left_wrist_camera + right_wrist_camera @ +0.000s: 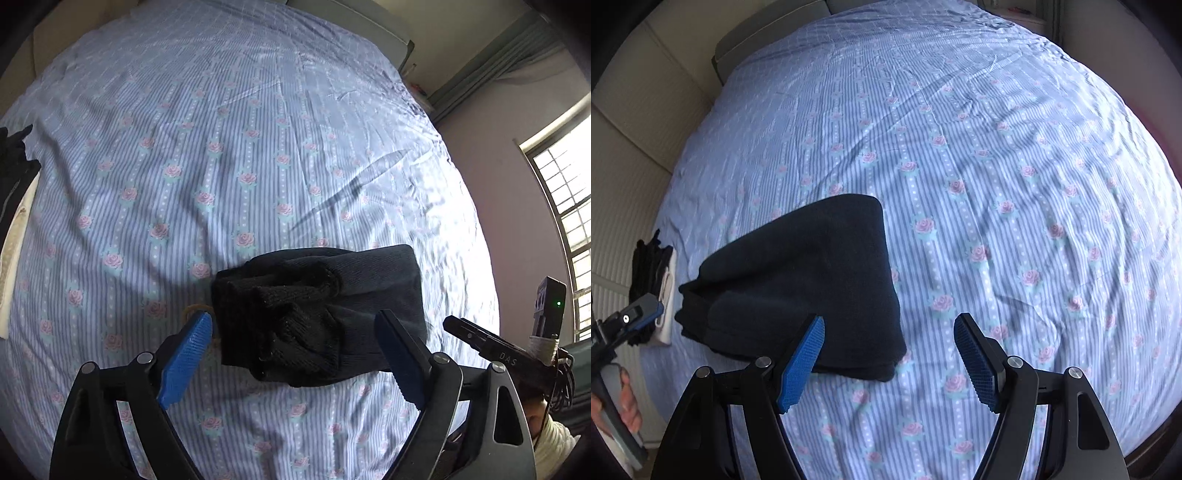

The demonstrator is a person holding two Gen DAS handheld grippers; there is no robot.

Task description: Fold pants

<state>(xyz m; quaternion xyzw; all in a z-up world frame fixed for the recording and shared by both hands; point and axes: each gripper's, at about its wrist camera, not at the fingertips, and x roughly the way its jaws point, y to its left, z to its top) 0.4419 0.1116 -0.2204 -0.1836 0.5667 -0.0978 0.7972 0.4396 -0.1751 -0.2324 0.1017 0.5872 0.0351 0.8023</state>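
Note:
The black pants (317, 314) lie folded into a compact bundle on the bed, knit cuffs bunched on top toward me. My left gripper (295, 325) is open and empty, its blue pads either side of the bundle's near end, just above it. In the right wrist view the pants (801, 280) lie left of centre as a smooth dark stack. My right gripper (888, 332) is open and empty, hovering over the sheet at the bundle's right near corner, its left pad (801, 363) over the fabric edge. The left gripper's tip (639, 314) shows at the far left.
The bed sheet (229, 155) is blue striped with pink roses, slightly wrinkled. A pile of dark and white garments (655, 288) sits at the bed's left edge, also in the left wrist view (14, 206). A window (569, 206) lies to the right. The headboard (768, 33) is at the far end.

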